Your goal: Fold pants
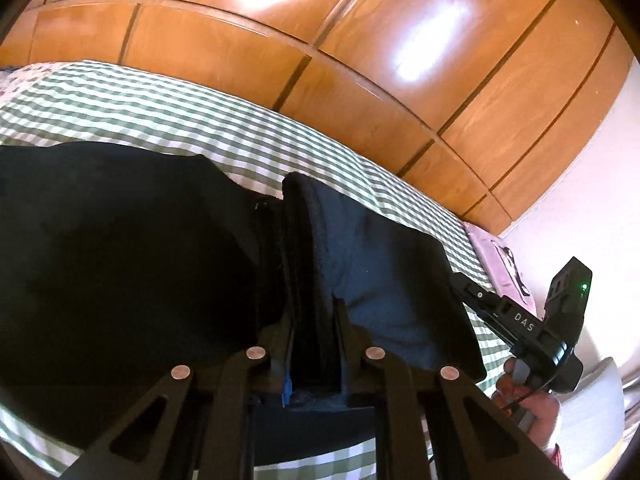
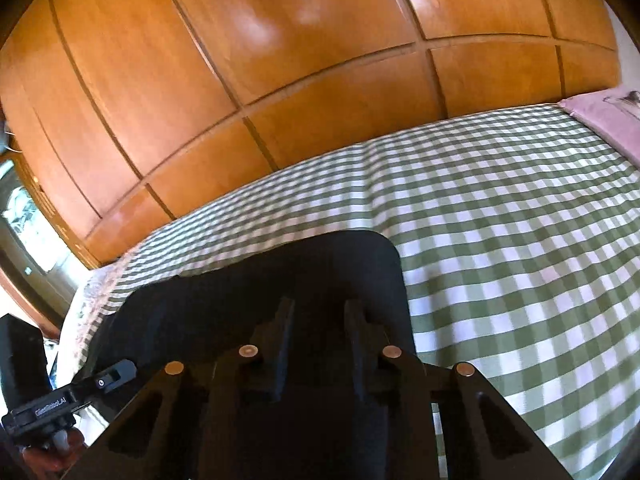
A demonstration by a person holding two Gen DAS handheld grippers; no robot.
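The dark pants (image 1: 120,260) lie on the green-checked bed cover (image 2: 500,240), in front of the wooden wardrobe (image 1: 360,80), with a thick fold of their edge pinched between the fingers of the left gripper (image 1: 314,312). The right gripper (image 2: 316,312) is over the pants' corner nearer the pink pillow (image 2: 608,120), fingers narrowed with dark cloth between them, though I cannot tell whether they press it.
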